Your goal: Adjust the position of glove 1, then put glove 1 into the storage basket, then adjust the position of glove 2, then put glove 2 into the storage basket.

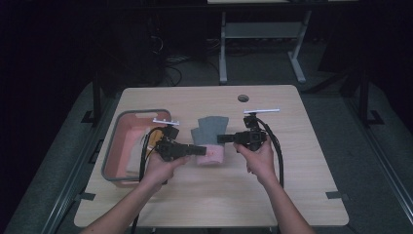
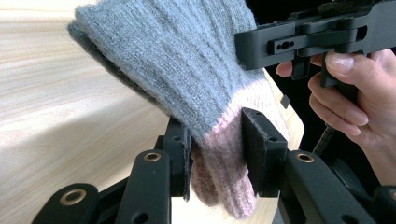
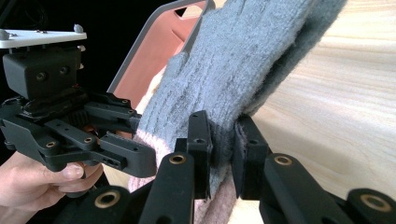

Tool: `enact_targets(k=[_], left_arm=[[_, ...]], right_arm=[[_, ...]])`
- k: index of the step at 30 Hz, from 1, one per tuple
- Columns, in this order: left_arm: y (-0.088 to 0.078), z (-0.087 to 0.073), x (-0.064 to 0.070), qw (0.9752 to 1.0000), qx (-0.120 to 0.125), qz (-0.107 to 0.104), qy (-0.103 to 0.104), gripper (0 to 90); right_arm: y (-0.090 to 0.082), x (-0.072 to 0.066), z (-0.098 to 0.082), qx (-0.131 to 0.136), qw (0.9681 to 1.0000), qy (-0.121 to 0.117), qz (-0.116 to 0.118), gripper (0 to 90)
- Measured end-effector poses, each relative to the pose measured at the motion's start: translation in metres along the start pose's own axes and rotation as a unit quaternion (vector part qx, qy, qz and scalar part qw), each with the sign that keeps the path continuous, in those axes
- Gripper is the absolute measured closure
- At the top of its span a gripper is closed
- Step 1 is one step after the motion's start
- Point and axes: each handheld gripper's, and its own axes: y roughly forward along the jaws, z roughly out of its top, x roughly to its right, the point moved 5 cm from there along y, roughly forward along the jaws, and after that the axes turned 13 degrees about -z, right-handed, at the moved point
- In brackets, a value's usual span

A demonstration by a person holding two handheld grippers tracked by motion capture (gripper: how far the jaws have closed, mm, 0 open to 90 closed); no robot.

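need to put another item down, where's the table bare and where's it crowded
Bare wood: the table's right side past the right gripper, the near strip in front of the hands, and the far strip by the round hole. Crowded: the left, taken by the pink bin, and the middle, where both grippers grip the grey-and-pink glove.

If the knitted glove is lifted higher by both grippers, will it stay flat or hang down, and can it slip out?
The glove is soft knit and bends where the left gripper pinches its pink cuff, so it would probably sag between the grippers. It looks light. Its fuzzy surface is squeezed tightly in the right gripper, so slipping seems unlikely.
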Motion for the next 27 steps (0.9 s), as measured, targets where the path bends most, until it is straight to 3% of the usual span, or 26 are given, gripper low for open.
enact_targets(k=[7, 27], left_arm=[[-0.007, 0.000, -0.001, 1.0000, 0.000, 0.003, 0.007, 64.8], [-0.031, -0.001, -0.008, 0.9998, 0.013, 0.012, -0.006, 64.8]], right_arm=[[0.004, -0.003, 0.001, -0.001, 1.0000, -0.003, 0.006, 78.9], [0.020, -0.022, 0.010, -0.009, 0.9997, -0.020, 0.013, 78.9]])
